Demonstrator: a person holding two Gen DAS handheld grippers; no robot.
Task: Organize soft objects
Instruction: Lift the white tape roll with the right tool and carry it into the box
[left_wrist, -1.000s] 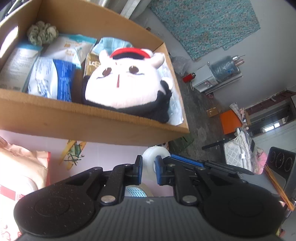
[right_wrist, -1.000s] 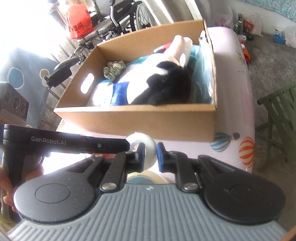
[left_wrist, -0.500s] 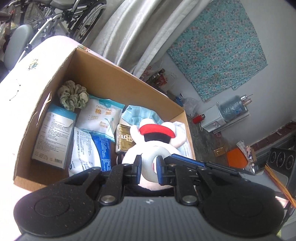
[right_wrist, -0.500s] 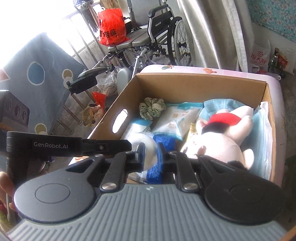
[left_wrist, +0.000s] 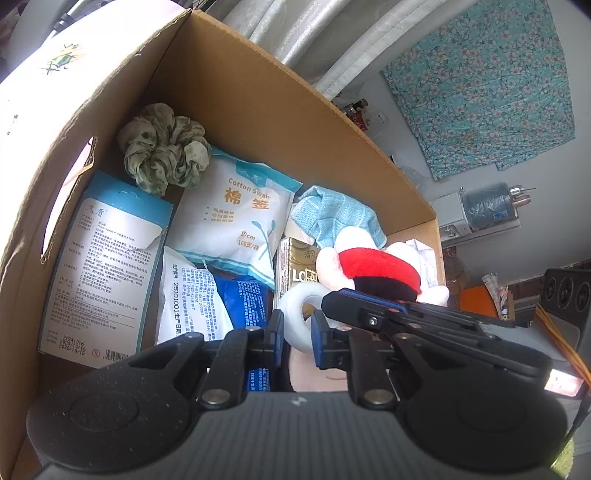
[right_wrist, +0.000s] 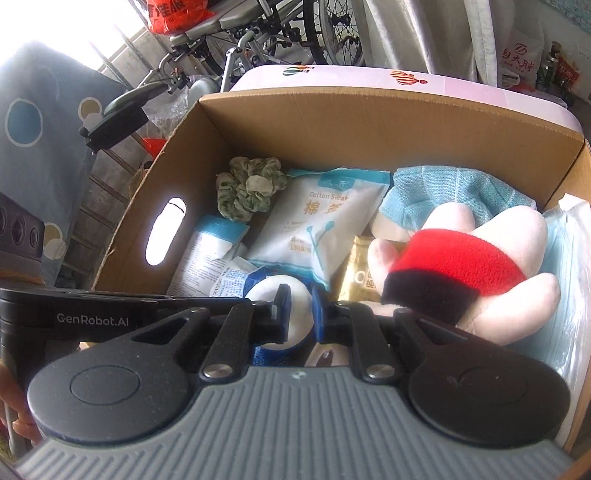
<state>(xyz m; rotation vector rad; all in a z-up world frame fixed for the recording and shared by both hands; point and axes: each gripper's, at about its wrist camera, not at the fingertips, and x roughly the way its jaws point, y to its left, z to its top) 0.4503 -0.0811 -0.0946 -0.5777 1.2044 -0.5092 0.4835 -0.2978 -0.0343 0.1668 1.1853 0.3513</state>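
A white roll (left_wrist: 291, 306) of soft tape hangs over the inside of the cardboard box (left_wrist: 258, 92). My left gripper (left_wrist: 297, 328) is shut on it. From the other side my right gripper (right_wrist: 299, 314) is shut on the same white roll (right_wrist: 264, 293). The roll sits above a blue-and-white packet (left_wrist: 240, 295), just left of a white plush toy (left_wrist: 373, 266) with a red-and-black cap. In the right wrist view the plush toy (right_wrist: 461, 266) fills the right half of the cardboard box (right_wrist: 369, 122).
The box also holds a green scrunchie (left_wrist: 162, 151), a cotton swab pack (left_wrist: 236, 214), a blue-and-white carton (left_wrist: 103, 266), a gold pack (left_wrist: 295, 266) and a light blue cloth (left_wrist: 332, 214). A wheelchair (right_wrist: 280, 33) stands behind the table. A hand (right_wrist: 14, 406) grips the left tool.
Both grippers have carried the white roll from in front of the box's near wall, over it, and down into the box. The contents now look much closer.
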